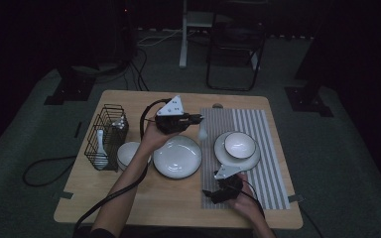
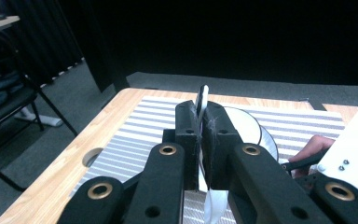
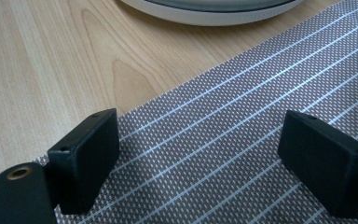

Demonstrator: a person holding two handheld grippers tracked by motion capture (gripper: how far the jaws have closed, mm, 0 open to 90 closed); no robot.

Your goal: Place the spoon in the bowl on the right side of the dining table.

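While the person's forearms come in from the near edge of the wooden table [image 1: 129,198], the right gripper [image 1: 209,194] rests low on the near left corner of the grey striped placemat [image 1: 273,163], its cable trailing toward the hand behind it. Seen from the right gripper view, its two black jaws stand spread wide apart with nothing between them, just above the woven mat [image 3: 223,154], where the mat's edge meets bare wood and the rim of the large white plate [image 3: 209,11] shows beyond. Farther in, that large plate [image 1: 177,156] sits near the middle of the table, touching or just beside the mat's left edge. To its left a small white bowl [image 1: 128,152] is partly hidden by the left forearm, and beside that stands a black wire rack [image 1: 106,136] with a white spoon [image 1: 99,143] leaning in it. On the mat to the right, a white bowl [image 1: 240,145] sits in a smaller plate [image 1: 250,159]. Beyond the large plate, the left gripper [image 1: 199,119] is held above the table and points toward the mat. Its jaws are pressed together on the thin handle of a white spoon [image 2: 202,100], which sticks up edge-on between the pads; the spoon's bowl end [image 1: 202,132] hangs below the jaws over the mat's left edge. Past the table's far edge lie dark carpet and a black chair [image 1: 235,49].
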